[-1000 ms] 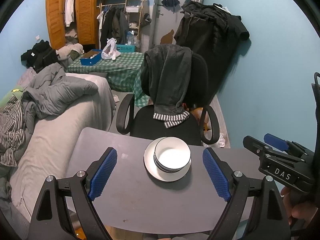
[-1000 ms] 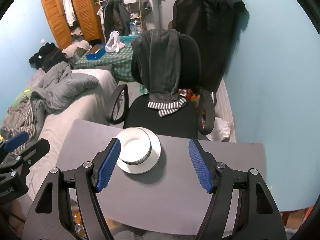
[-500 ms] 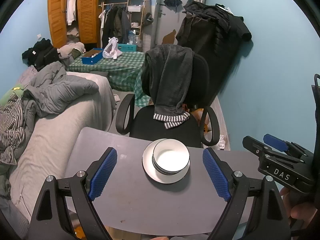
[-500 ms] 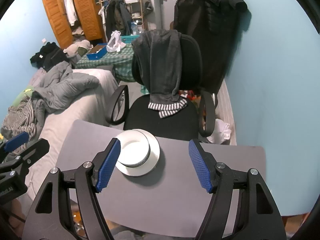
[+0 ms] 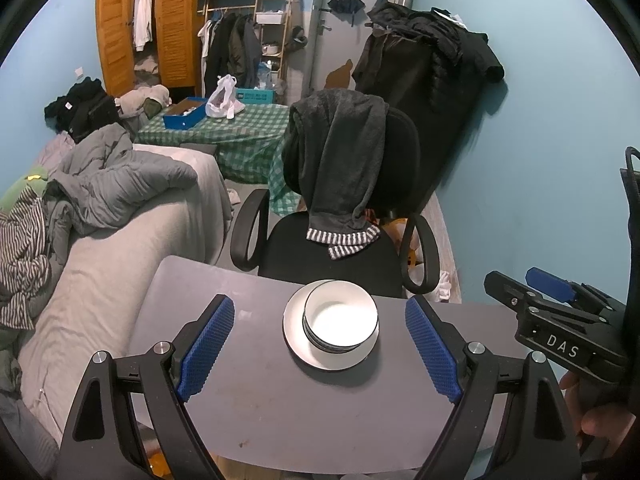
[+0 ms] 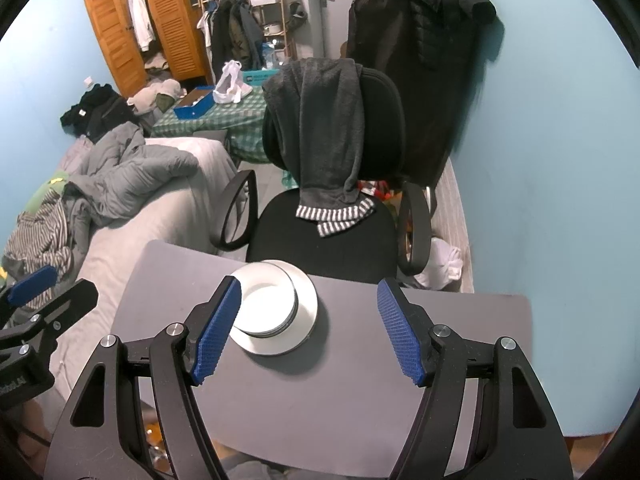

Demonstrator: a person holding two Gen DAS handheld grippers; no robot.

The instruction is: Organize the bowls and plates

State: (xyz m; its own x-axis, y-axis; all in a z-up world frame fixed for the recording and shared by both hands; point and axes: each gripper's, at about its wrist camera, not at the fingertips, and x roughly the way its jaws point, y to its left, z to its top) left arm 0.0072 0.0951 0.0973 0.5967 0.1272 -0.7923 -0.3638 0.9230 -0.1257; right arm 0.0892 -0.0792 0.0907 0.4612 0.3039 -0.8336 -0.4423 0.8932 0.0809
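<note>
A: Grey table [image 5: 280, 408], far edge?
B: White plate [image 5: 298, 344], stacked bowls [image 5: 341, 318] on it.
A: Grippers?
B: Left gripper [image 5: 320, 346], right gripper [image 6: 310, 328]: jaws spread wide, empty, above table.

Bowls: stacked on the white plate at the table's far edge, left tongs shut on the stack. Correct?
Not quite. The bowls do sit stacked on the white plate near the table's far edge, but the left tongs are open, holding nothing, clear of the stack. The left wrist view shows it.
</note>
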